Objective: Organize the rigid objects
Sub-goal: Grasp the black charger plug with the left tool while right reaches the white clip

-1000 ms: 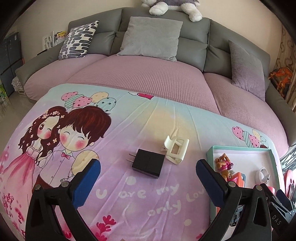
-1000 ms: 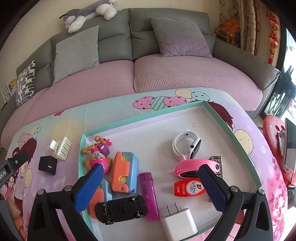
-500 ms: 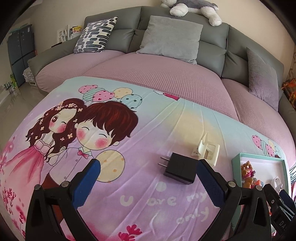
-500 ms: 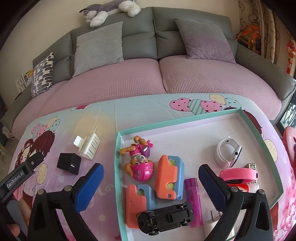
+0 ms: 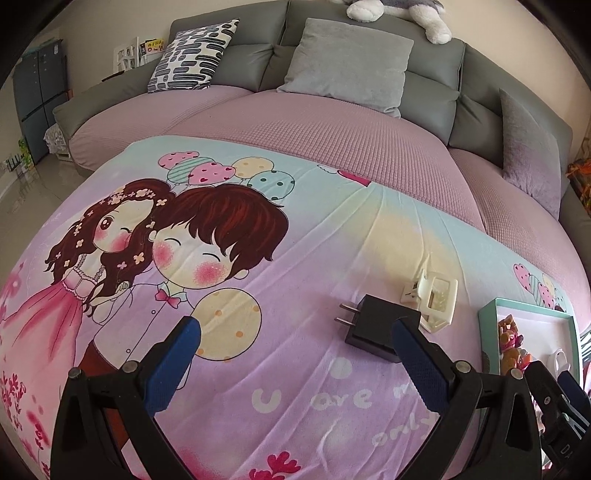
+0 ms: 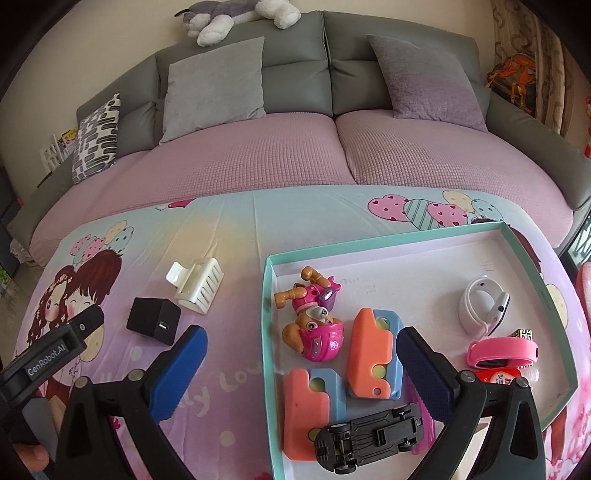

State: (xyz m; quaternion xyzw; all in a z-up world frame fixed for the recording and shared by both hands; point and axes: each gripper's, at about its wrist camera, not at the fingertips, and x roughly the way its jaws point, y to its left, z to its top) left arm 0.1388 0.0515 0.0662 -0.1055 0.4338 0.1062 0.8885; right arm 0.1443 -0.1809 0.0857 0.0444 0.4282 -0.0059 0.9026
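A black plug adapter (image 5: 376,328) (image 6: 153,320) lies on the cartoon-print cloth, with a cream hair claw clip (image 5: 434,301) (image 6: 199,286) just behind it. My left gripper (image 5: 295,362) is open and empty, its right finger beside the adapter. My right gripper (image 6: 301,362) is open and empty over the left wall of the teal-rimmed tray (image 6: 267,295) (image 5: 487,314). In the tray lie a pink dog toy (image 6: 314,325), two orange-and-blue pieces (image 6: 373,354), a black toy car (image 6: 369,435), a white watch (image 6: 484,306) and a pink band (image 6: 502,350).
A grey sofa with a pink cover (image 5: 314,140) runs behind the cloth, with cushions (image 5: 347,70) and a plush toy (image 6: 236,18) on its back. The floor (image 5: 26,184) drops off at left. The left gripper's body (image 6: 51,358) shows at the lower left of the right wrist view.
Both grippers have shifted left. The adapter and clip now sit at the left gripper's right finger. The right gripper, earlier over the tray's middle, now straddles its left wall. Jaws stayed open.
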